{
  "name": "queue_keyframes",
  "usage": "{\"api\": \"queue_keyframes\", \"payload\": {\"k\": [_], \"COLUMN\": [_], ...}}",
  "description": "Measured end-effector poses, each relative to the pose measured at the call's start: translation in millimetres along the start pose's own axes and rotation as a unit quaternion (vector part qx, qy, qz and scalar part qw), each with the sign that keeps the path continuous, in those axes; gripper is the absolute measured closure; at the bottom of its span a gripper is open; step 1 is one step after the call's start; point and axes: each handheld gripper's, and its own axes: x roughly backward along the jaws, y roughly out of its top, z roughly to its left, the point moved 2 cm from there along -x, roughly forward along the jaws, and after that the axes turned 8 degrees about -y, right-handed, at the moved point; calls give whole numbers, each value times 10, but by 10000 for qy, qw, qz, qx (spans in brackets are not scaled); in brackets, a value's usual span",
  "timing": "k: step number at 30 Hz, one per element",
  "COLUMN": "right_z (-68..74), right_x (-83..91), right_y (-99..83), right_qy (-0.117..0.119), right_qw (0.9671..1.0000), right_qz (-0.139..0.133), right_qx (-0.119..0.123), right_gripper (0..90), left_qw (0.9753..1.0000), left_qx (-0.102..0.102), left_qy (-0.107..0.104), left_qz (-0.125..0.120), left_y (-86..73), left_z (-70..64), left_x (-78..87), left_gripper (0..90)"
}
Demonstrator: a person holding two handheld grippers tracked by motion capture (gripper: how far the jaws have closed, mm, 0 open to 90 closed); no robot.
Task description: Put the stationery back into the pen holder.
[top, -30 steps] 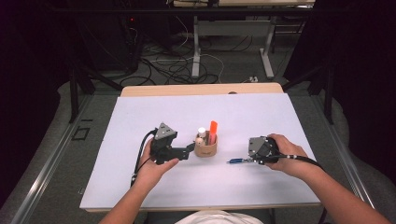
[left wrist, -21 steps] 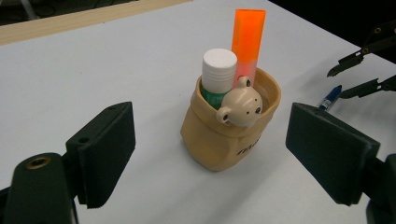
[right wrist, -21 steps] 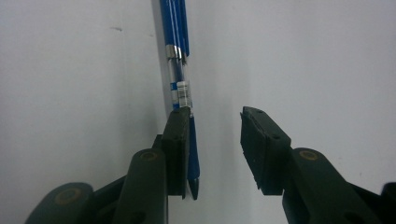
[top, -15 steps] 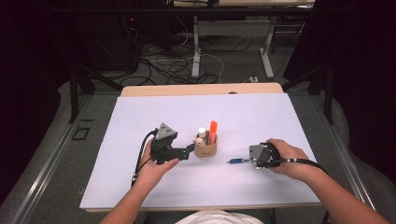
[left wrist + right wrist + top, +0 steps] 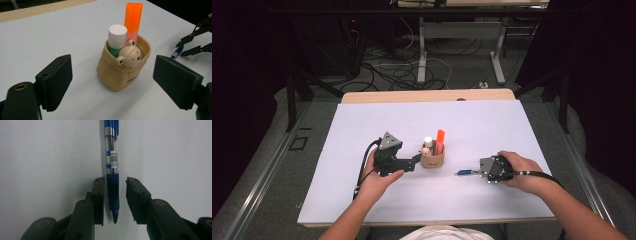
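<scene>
Straddling a blue pen (image 5: 112,182), we have the right gripper (image 5: 113,197) low over the desk (image 5: 492,125), jaws partly open with one on each side of the pen's rubber grip; a sliver of desk shows between the grip and each pad, so nothing is clamped. Pen lies flat on the white desk top, tip pointing back between the jaws, barrel running away from the gripper. From the high view, the pen (image 5: 463,173) sits toward the near edge, right of centre, sticking out leftward from the right gripper (image 5: 482,172), which the person's right hand (image 5: 517,170) holds. Left gripper (image 5: 112,80) has its jaws spread wide, gripping nothing, one on either side of a tan holder (image 5: 123,72) and well apart from it. Holder stands upright near the desk's middle, with a small bear head on its rim. Inside it: an orange highlighter (image 5: 133,21) and a white-capped glue stick (image 5: 117,37), both upright, side by side. In the high view the left gripper (image 5: 414,162) sits just left of the holder (image 5: 432,159), held by the left hand (image 5: 379,180), grey three-cornered plate on top.
</scene>
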Motion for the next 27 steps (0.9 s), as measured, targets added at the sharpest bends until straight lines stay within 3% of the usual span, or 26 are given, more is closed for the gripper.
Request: {"api": "queue_keyframes", "payload": {"k": [16, 24, 27], "right_z": [-6, 8, -1], "right_x": [-47, -43, -48], "right_y": [13, 16, 19], "right_qy": [116, 57, 43], "right_qw": [9997, 9995, 9991], "right_qz": [98, 121, 83], "right_qx": [213, 282, 415], "right_gripper": [784, 791, 791], "left_qw": [10000, 10000, 10000], "left_qx": [1, 5, 3], "left_qy": [-3, -2, 1], "left_qz": [11, 11, 5], "left_y": [-1, 2, 3], "left_z": [-4, -6, -5], "left_x": [-9, -10, -9], "left_gripper": [160, 160, 160]}}
